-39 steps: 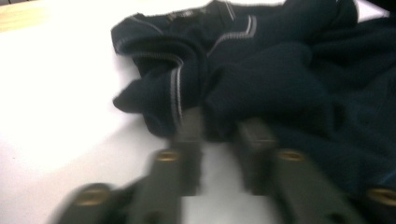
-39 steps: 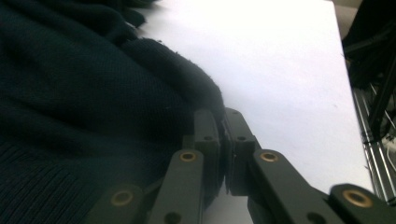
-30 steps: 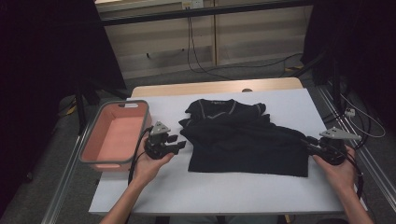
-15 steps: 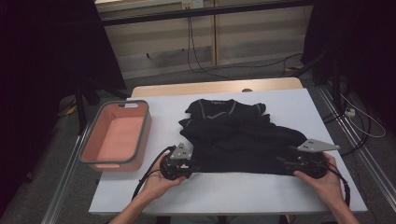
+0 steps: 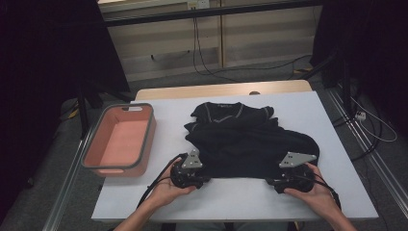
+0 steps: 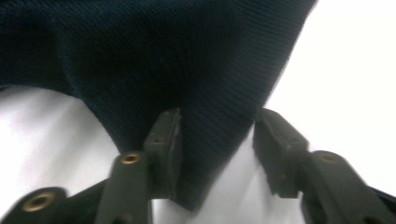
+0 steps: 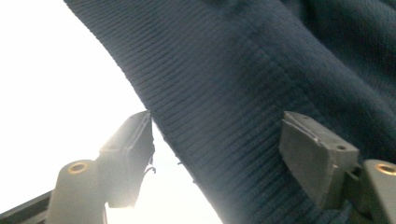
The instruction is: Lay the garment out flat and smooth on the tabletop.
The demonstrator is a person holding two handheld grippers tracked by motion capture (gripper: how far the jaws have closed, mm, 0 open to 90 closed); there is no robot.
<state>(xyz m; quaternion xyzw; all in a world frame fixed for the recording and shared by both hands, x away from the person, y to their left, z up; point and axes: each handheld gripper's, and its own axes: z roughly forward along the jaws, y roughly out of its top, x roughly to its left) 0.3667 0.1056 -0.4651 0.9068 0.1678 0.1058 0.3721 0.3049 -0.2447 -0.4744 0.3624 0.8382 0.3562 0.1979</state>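
The white rectangular surface [image 5: 144, 202] carries a dark navy knitted sweater [image 5: 245, 139] spread at its middle, hem toward the near edge. At that hem, the left tool [image 5: 198, 169] and right tool [image 5: 285, 174] straddle the two near corners; both have just been opening, jaws apart around the fabric, seemingly not yet pinching. Next: clamp both corners and lift evenly. The salmon-pink plastic bin [image 5: 94, 159], at left, holds nothing.

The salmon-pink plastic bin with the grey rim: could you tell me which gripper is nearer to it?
Left. The left gripper sits just right of the salmon-pink plastic bin; the right gripper is farther right, across the dark knitted garment's hem.
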